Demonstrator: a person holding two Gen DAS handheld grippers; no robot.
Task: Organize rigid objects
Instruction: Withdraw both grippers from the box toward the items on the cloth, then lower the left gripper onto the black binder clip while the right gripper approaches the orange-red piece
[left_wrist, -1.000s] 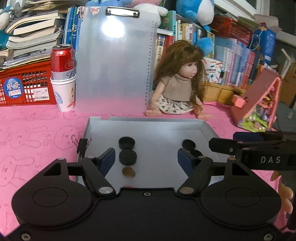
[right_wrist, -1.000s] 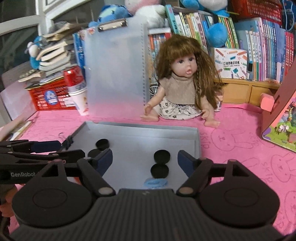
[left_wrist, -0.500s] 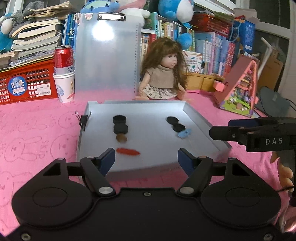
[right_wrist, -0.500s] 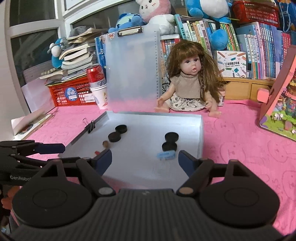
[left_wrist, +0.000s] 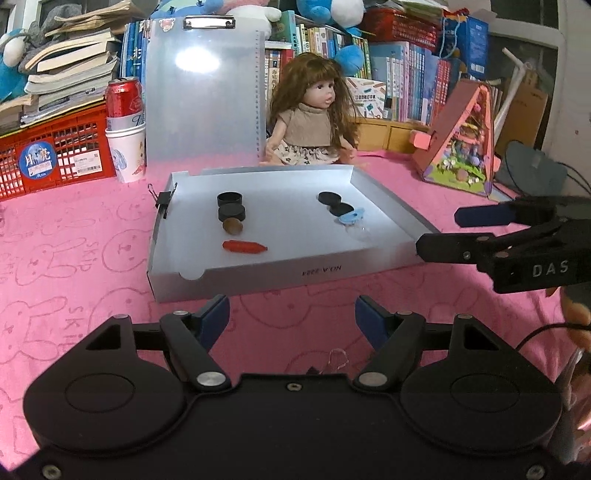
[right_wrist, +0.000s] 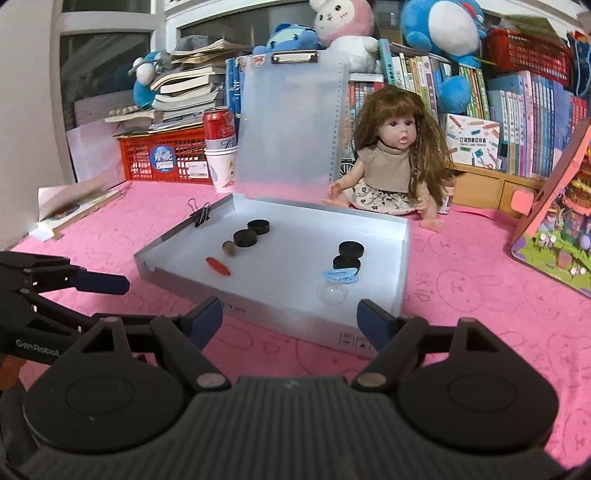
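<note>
your left gripper (left_wrist: 291, 317) and right gripper (right_wrist: 290, 317) both stand spread with nothing between the blue pads; they read "genrobot" and "das". just beyond, on the pink rabbit-print cloth (left_wrist: 74, 258), lies the flat grey tray (left_wrist: 280, 275): inside it round black caps (left_wrist: 231, 212), a brown disc (left_wrist: 232, 226), a red piece (left_wrist: 243, 246), a blue clip (left_wrist: 351, 218). behind sits a long-haired doll (left_wrist: 312, 122).
</note>
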